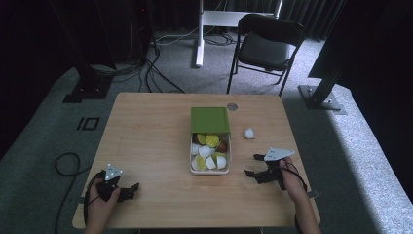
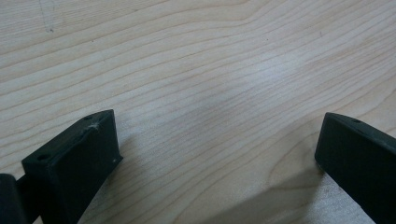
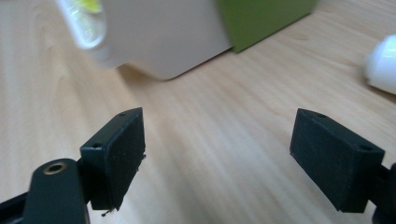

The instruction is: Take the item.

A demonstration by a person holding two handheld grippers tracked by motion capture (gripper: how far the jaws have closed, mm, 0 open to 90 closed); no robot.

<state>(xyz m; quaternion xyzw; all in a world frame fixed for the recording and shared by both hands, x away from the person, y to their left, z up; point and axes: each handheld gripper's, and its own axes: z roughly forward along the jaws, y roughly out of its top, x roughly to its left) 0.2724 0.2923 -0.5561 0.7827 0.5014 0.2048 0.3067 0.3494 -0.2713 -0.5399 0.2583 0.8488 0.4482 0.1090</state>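
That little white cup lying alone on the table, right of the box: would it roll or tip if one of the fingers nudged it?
Probably. The white cup looks small and rounded, so a nudge could roll it across the smooth wooden table. It seems light and thin-walled, like those in the box, so a hard squeeze might dent it. The right gripper stands open nearby.

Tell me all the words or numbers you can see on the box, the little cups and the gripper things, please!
No words or numbers can be read.
Box: its green lid is plain, with no label showing.
Little cups inside it: too small to show any print.
White cup on the table: too small and blurred.
Left gripper and right gripper: plain black jaws, no lettering.
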